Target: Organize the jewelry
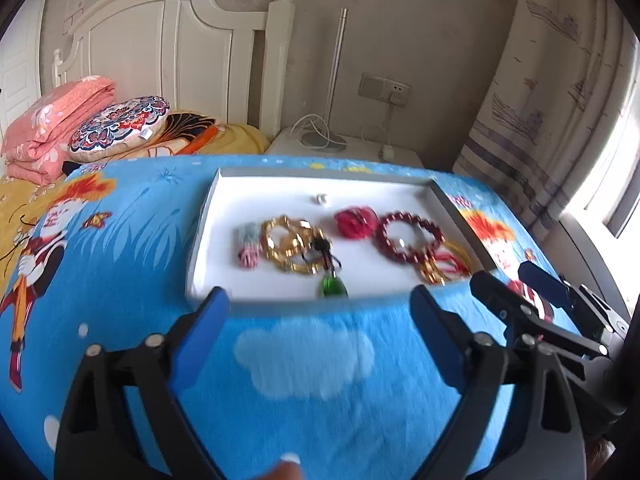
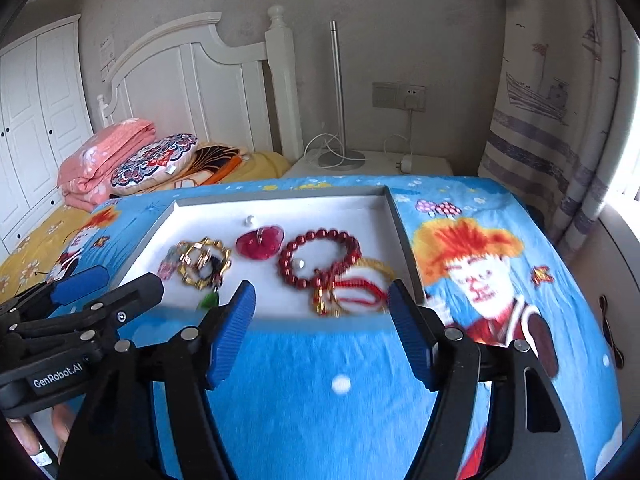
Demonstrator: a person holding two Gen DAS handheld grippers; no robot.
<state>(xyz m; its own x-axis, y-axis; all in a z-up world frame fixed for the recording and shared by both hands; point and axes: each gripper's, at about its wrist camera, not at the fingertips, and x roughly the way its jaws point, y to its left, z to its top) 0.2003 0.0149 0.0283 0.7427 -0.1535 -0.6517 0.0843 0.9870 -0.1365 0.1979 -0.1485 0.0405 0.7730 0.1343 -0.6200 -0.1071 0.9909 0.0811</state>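
Red beads (image 2: 320, 258), gold bangles (image 2: 204, 260) and the other jewelry lie tangled in the white tray (image 2: 276, 206); both your left gripper (image 1: 320, 304) and right gripper (image 2: 320, 300) hang spread, empty, before it. Pinch one strand only.

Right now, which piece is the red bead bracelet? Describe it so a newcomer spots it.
On the blue cartoon bedspread lies a shallow white tray. In its right half sits the red bead bracelet, a ring of round, glossy dark red beads. Beside it, the flat red flower piece has no beads, and the gold bracelets lie further left.
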